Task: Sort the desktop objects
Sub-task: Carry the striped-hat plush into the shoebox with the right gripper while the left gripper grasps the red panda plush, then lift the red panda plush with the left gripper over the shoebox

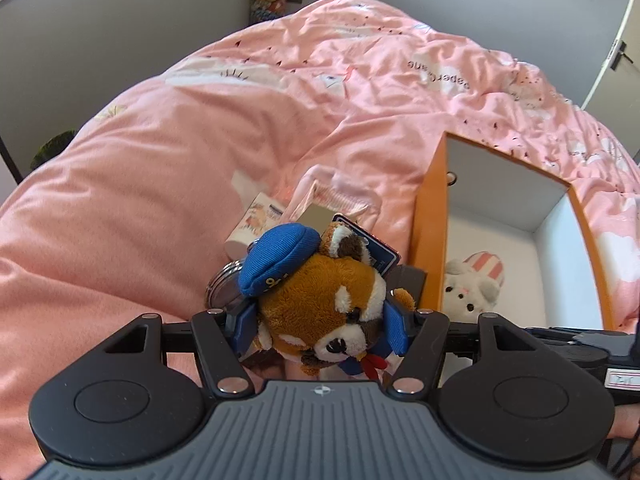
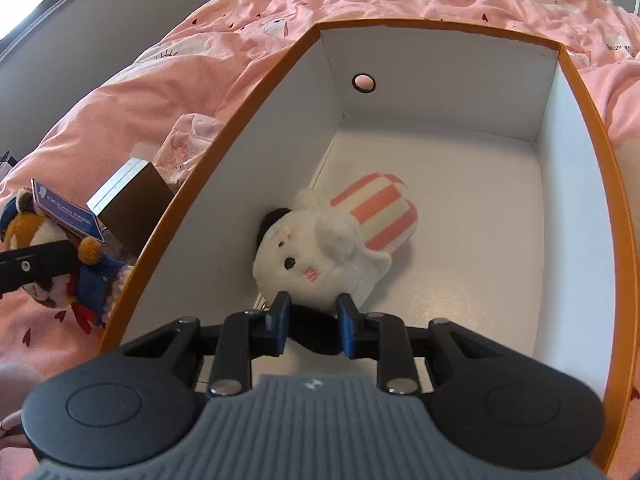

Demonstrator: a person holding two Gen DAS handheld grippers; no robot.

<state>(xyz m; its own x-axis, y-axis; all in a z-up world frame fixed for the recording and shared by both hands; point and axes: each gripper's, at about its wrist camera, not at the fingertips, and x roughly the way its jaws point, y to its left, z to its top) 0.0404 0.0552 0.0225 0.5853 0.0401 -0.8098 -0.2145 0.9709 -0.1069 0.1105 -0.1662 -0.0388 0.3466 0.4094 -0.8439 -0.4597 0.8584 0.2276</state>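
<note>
The left claw [image 1: 322, 320] is clamped wide on the red panda plush [image 1: 320, 300], one blue pad on each side of its head, and holds it clear of the pink bed [image 1: 140, 200]. The orange box [image 1: 430, 240] lies just to the right of the panda, its near wall almost beside the toy, so the coming move is a short carry rightward over that rim and down. The box's long axis runs away from the claw.

The right claw [image 2: 313, 322] hangs inside the box with a narrow gap between its jaws and nothing between the pads; the white plush [image 2: 332, 248] lies on the box floor just beyond its tips, apparently free, though contact at the tips is hard to rule out. That claw sits over the near end of the box, where the panda would enter. A small carton [image 1: 256, 222] and a brown block [image 2: 132, 196] wait on the bed left of the box.
</note>
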